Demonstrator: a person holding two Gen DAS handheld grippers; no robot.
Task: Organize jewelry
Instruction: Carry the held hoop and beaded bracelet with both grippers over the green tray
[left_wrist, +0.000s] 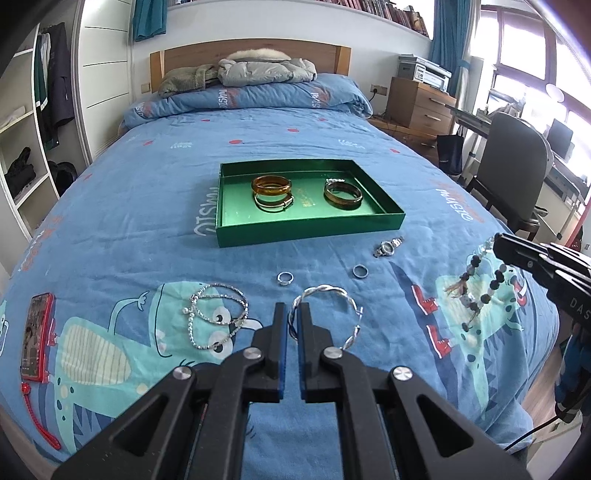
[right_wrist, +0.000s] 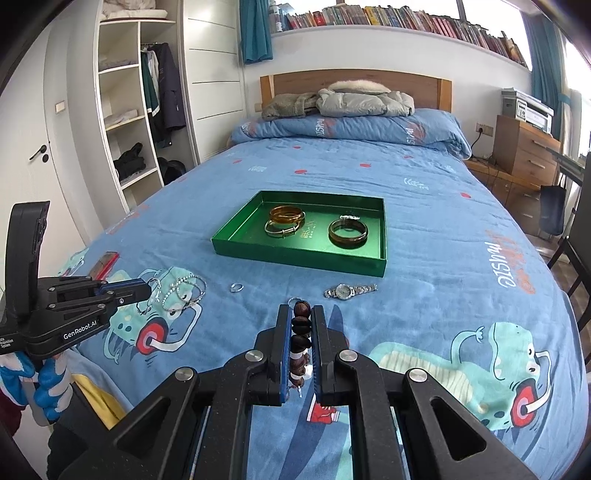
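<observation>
Beaded bracelet (right_wrist: 301, 345) partly hidden between tongs, tray lettering (right_wrist: 309, 232) unreadable

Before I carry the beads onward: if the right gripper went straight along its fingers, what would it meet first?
Probably the wristwatch on the bedspread, before the green tray; the right gripper holds the bead bracelet, and depth is unclear.

One green tray (left_wrist: 306, 230) holds four bangles: amber (left_wrist: 271, 184), gold (left_wrist: 273, 203), dark brown (left_wrist: 343, 197), silver (left_wrist: 334, 180). Outside it: two rings (left_wrist: 285, 277) (left_wrist: 360, 271), one wristwatch (left_wrist: 387, 246), one twisted silver bangle (left_wrist: 325, 314), one chain bracelet (left_wrist: 218, 317), one beaded bracelet (left_wrist: 480, 291), one red phone (left_wrist: 36, 336).
</observation>
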